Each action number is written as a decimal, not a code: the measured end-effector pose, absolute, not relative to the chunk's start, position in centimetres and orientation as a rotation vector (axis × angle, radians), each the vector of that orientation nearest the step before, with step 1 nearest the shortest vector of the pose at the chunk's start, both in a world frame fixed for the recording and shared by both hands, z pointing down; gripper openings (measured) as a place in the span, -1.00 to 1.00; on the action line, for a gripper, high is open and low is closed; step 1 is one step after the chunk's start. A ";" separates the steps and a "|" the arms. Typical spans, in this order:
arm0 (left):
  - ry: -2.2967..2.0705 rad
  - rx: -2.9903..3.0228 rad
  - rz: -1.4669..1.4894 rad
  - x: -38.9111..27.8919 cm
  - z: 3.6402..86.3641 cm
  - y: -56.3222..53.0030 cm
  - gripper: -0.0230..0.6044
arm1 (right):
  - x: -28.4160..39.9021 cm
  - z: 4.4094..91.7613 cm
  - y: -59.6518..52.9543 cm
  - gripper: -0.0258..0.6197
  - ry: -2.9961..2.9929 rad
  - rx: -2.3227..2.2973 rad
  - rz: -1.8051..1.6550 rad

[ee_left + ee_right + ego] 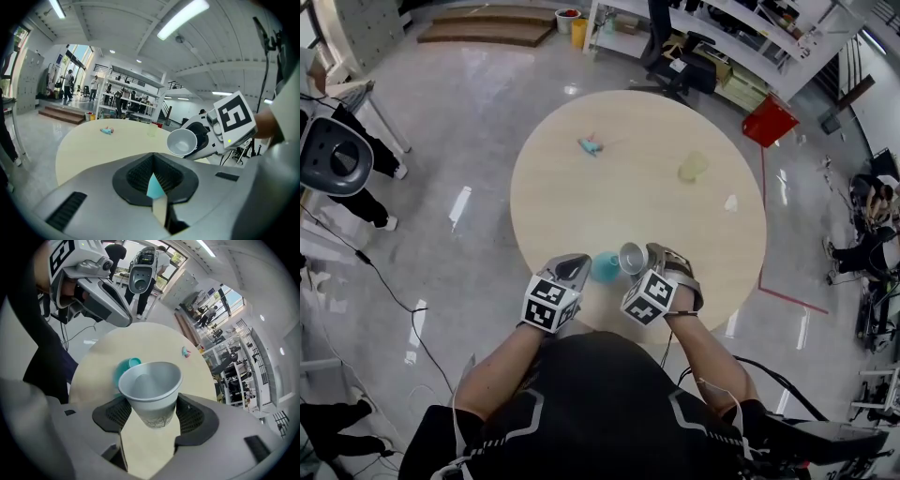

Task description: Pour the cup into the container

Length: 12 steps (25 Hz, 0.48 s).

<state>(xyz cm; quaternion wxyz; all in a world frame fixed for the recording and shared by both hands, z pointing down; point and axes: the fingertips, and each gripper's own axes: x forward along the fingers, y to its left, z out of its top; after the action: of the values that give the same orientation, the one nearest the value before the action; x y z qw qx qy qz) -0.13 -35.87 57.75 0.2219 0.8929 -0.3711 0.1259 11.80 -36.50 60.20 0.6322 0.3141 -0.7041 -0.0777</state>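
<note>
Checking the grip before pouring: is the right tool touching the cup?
Touching. The right gripper view shows the right tool closed on the cup, both sides pressing against its wall.

Round pale table (581, 216), standing on glossy grey floor (469, 141). On top: small blue item (592, 144), yellowish cup (693, 167) (translucent), teal container (605, 267) at near edge.

The cup (150, 387) looks like thin paper, matt grey-white inside, with a faint print on its outer wall. The container (605, 267) is smooth teal plastic. The right gripper (152, 417) and the left gripper (154, 183) have smooth, matt grey plastic shells, and their black pads (196, 414) are finely ribbed. The table (581, 187) has a smooth, matt, pale top like laminate. The floor (459, 122) is glossy grey and mirrors the lights.
</note>
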 end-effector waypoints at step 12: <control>-1.020 2.466 0.343 0.1 57.8 -35.8 -0.93 | 12.0 59.9 -36.9 0.02 -1.560 0.687 -0.225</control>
<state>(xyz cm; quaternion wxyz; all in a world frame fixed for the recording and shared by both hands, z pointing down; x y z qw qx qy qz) 0.08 -35.84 57.84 0.2236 0.8933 -0.3695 0.1244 12.00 -36.91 59.92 0.6528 0.3028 -0.6873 -0.0991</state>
